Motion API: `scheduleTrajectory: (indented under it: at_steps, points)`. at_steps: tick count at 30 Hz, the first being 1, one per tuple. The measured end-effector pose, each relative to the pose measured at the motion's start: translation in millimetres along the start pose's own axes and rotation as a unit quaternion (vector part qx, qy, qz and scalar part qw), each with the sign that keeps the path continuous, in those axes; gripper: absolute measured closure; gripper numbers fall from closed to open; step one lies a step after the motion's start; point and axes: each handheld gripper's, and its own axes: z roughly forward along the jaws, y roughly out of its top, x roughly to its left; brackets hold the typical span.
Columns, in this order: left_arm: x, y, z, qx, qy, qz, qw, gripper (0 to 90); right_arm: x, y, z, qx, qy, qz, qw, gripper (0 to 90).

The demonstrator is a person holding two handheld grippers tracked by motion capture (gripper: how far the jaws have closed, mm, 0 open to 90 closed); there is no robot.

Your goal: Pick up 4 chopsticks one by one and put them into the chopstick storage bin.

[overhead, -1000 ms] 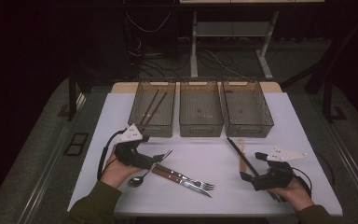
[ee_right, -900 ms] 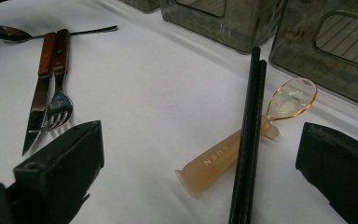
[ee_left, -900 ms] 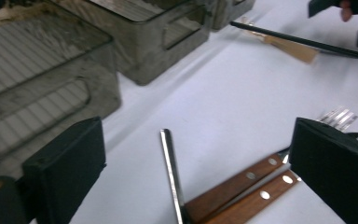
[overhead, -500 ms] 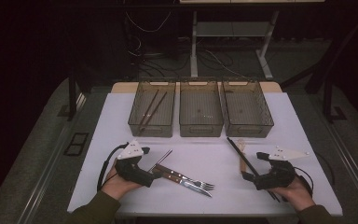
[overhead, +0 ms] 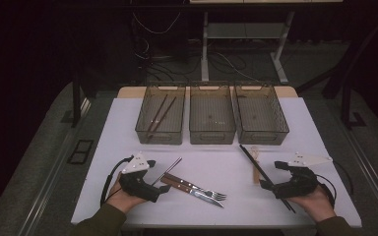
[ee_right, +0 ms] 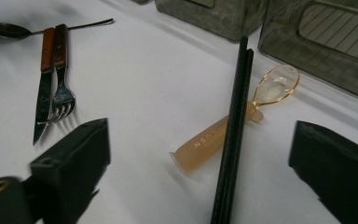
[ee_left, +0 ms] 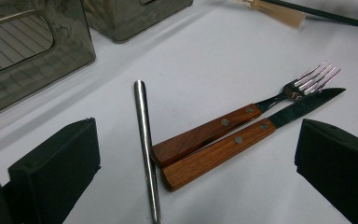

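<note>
**Both grippers set over cutlery, neither gripping yet**

At the near left of the white table [overhead: 128,118], the left gripper [overhead: 161,190] sits low with its jaws spread wide and nothing pressed between them. In the left gripper view the steel spoon handle [ee_left: 145,144], the wooden-handled fork [ee_left: 242,116] and the wooden-handled knife [ee_left: 256,133] all lie in the gap between the jaws. The two wooden handles touch side by side and their near ends rest against the spoon handle. That crowding is the likely trouble: closing here could catch two or three pieces at once, or nudge the spoon so it rolls out of reach.

At the near right, the right gripper [overhead: 270,186] has just begun to close its jaws, but they remain wide and do not press on anything. Between them lies a pair of black chopsticks [ee_right: 233,135], which crosses over a translucent amber spoon [ee_right: 242,128]. Because the sticks ride on that spoon, a pinch could split the pair or drag the spoon along with them.

Beyond, three smoky clear bins stand in a row at the far side. The left bin [overhead: 160,135] holds a pair of dark chopsticks [overhead: 158,115]. The middle bin [overhead: 212,133] and the right bin [overhead: 262,133] look empty, as far as the dim view allows.
</note>
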Motion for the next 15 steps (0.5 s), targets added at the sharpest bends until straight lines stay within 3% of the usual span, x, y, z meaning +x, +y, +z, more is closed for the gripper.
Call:
scheduleTrajectory:
  at_steps: [6,15]
  points:
    - [0.2,-0.4,0.2,0.000,-0.001,-0.001,1.0000,0.0,-7.1,2.2,-6.0,0.005,-0.018,0.011,0.9998,21.8]
    - [0.7,-0.8,1.4,0.005,-0.001,0.000,1.0000,0.0,-17.0,6.7,-7.3,0.021,-0.014,0.022,0.9994,45.0]
